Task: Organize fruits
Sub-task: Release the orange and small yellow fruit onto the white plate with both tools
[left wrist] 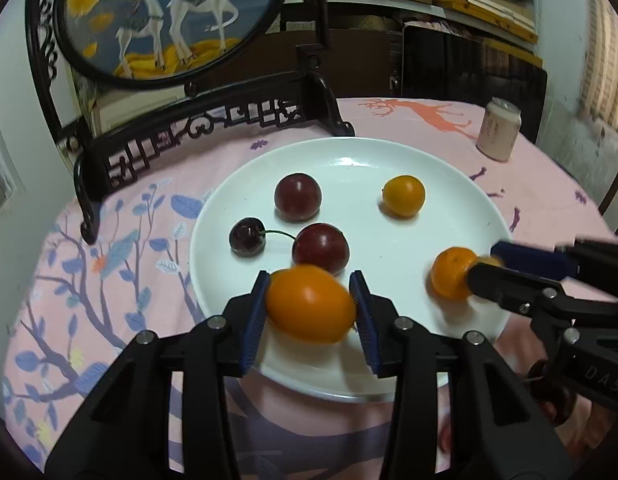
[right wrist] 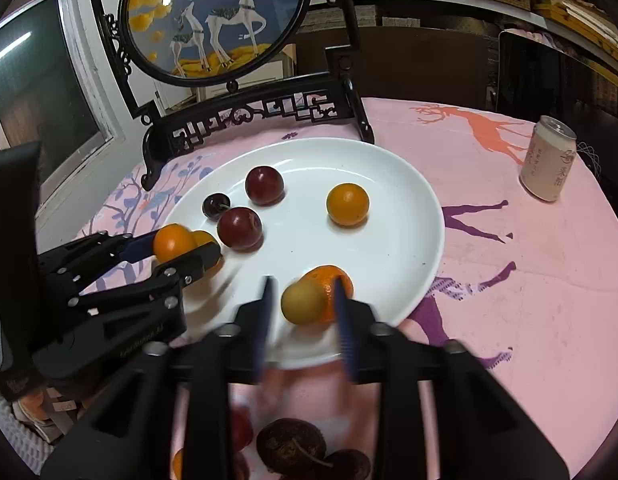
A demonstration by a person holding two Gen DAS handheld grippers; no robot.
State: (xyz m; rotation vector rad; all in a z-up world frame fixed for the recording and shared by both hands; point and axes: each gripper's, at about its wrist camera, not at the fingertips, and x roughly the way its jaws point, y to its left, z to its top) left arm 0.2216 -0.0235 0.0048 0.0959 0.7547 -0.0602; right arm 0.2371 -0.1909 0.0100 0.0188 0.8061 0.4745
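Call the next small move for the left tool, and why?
Probably lower the left tool slightly and open it. Its pads bracket the orange tomato just above the near rim of the white plate, where four fruits already lie. The right tool is busy at the mandarin on the other side, so that spot looks free.

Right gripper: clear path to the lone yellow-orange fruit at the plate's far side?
Probably not yet: the right gripper has fruit between its jaws. Otherwise bare plate lies before the yellow-orange fruit.
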